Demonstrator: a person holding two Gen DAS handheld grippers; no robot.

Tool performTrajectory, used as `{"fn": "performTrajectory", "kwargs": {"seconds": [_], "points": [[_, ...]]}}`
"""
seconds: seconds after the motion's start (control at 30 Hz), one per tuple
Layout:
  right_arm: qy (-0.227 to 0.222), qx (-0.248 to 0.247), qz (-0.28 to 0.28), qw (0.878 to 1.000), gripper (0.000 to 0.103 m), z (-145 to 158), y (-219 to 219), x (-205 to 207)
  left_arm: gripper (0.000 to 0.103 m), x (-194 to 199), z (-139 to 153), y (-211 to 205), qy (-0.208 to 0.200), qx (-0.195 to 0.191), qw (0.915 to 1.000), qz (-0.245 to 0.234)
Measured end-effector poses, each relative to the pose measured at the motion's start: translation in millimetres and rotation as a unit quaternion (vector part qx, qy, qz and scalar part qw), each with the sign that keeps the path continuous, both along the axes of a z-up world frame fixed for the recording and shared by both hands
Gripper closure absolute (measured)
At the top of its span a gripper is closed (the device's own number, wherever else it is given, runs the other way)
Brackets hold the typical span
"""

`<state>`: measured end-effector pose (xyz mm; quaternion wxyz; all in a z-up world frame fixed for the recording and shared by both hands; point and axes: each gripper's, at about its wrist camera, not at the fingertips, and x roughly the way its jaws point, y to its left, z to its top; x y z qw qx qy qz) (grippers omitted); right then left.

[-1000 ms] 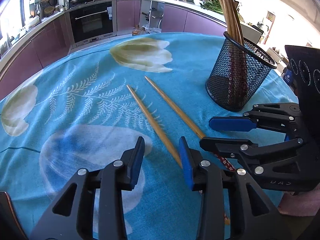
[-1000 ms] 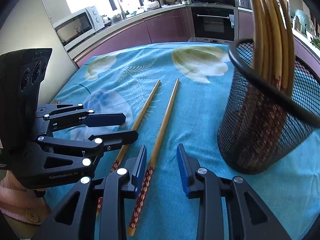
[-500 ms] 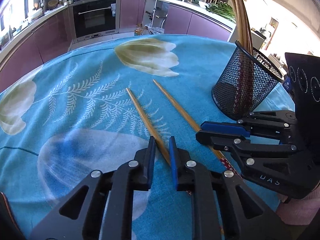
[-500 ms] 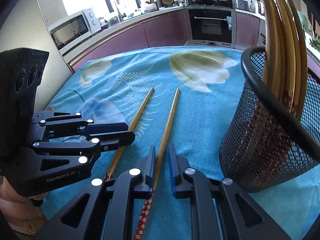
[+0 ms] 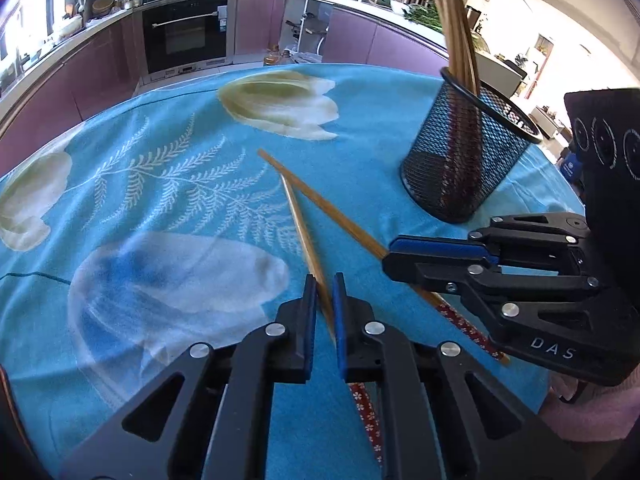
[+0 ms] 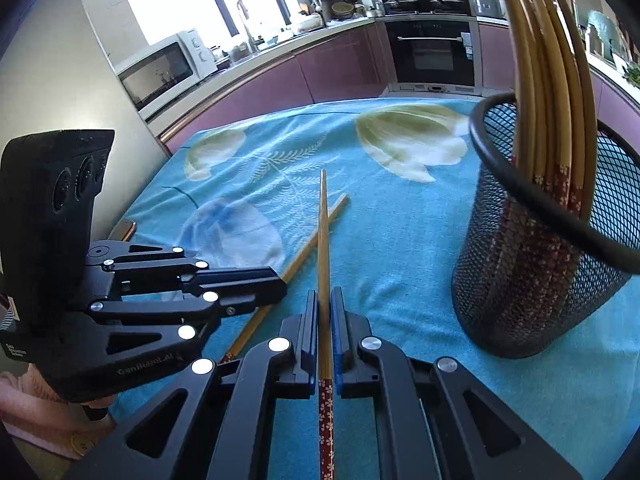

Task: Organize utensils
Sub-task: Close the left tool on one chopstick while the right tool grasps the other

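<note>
We see two chopsticks crossing near their bare tips over the blue cloth (image 5: 168, 208). The left tongs (image 5: 323, 292) clamp one chopstick (image 5: 302, 228), its long axis running straight ahead from the pads; the right tongs (image 6: 324, 308) clamp the other chopstick (image 6: 322, 240) likewise, patterned red end trailing back under them. Both tongs tilt steeply down, side by side. Beyond and right of the right tongs stands the mesh holder (image 6: 520, 280), its chopsticks cut off at the top edge.
</note>
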<state>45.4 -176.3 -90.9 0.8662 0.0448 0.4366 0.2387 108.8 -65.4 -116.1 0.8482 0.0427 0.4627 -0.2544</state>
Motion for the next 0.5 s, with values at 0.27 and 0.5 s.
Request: {"fn": "performTrajectory", "kwargs": {"seconds": [0.27, 0.5], "points": [[0.016, -0.013, 0.003, 1.0, 0.096, -7.9, -0.3, -2.1, 0.089, -3.9, -0.5, -3.2, -0.001, 0.008, 0.9999, -0.011], [0.015, -0.014, 0.004, 1.0, 0.095, -11.1, 2.7, 1.5, 0.085, 1.8, -3.0, -6.7, 0.001, 0.01, 0.9997, -0.023]]}}
